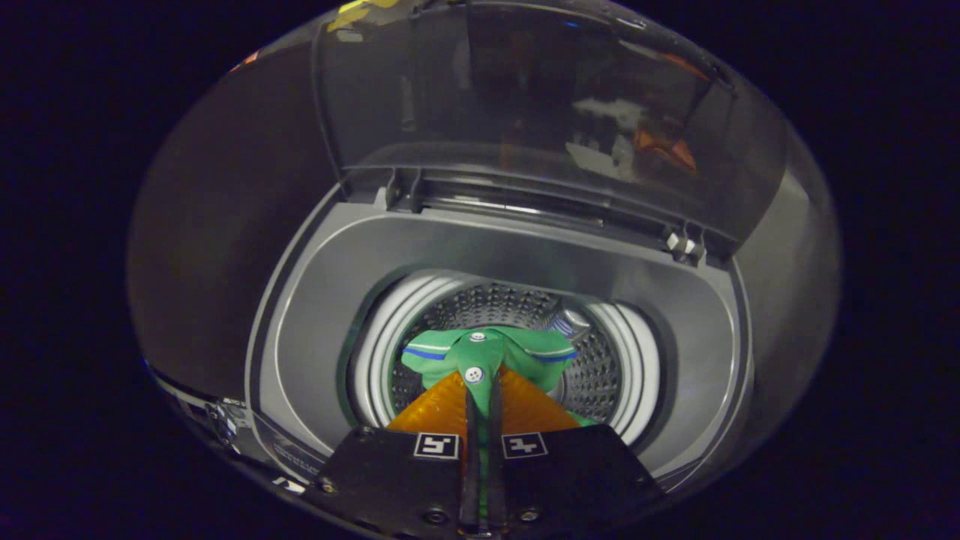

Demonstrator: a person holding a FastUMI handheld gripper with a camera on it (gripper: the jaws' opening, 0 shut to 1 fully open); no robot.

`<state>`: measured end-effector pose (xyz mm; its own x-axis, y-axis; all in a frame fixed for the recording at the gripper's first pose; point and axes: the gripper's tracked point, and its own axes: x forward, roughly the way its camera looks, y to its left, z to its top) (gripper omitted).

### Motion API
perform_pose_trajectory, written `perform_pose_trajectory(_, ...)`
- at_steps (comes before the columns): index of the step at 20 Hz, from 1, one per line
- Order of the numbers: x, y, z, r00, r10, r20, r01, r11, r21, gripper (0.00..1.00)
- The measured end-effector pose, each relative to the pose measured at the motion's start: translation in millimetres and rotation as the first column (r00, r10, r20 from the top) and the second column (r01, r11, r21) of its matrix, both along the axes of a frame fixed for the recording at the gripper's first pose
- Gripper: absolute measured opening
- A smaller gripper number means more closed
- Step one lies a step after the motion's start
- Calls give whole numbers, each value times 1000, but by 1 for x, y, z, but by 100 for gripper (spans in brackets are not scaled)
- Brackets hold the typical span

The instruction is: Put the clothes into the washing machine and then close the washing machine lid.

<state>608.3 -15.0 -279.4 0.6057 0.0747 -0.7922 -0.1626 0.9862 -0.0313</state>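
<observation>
Seen from the gripper view, the gripper (480, 386) hangs over the open top of a grey top-loading washing machine (315, 300), its two orange fingers (439, 409) drawn nearly together and pinching a green polo shirt with a blue-and-white striped collar and white buttons (487, 352). Both fingers press on the shirt's button placket, and a strip of green cloth shows in the narrow slit between them. The shirt's collar spreads to either side just beyond the fingertips, hanging within the round mouth of the machine. Around and behind the shirt lies the perforated stainless-steel drum (517, 304), ringed by a white plastic balance ring (375, 360). The grey plastic top deck slopes down toward that ring on all sides. Beyond the drum the tinted transparent lid (510, 105) stands raised and tilted back on two grey hinges (405, 191) at the rear of the deck, with reflections of the booth across its surface. Two black blocks with square black-and-white markers (436, 445) carry the fingers.
</observation>
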Motion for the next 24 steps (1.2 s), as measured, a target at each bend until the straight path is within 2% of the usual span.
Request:
perform_pose_trajectory(6,-4,-2,-13,996,-70,-63,73,997,30,14)
perform_pose_trajectory(8,-3,-5,-9,995,-83,-48,84,996,26,25)
perform_pose_trajectory(9,-3,-9,-8,995,-93,-37,93,996,17,37)
perform_pose_trajectory(10,-3,-9,-6,995,-98,-31,98,995,14,39)
perform_pose_trajectory(14,-12,-15,1,993,-115,-7,115,993,28,62)
perform_pose_trajectory(20,-21,-24,20,995,-88,46,87,996,12,62)
perform_pose_trajectory(24,-21,-27,51,990,-58,127,57,998,9,63)
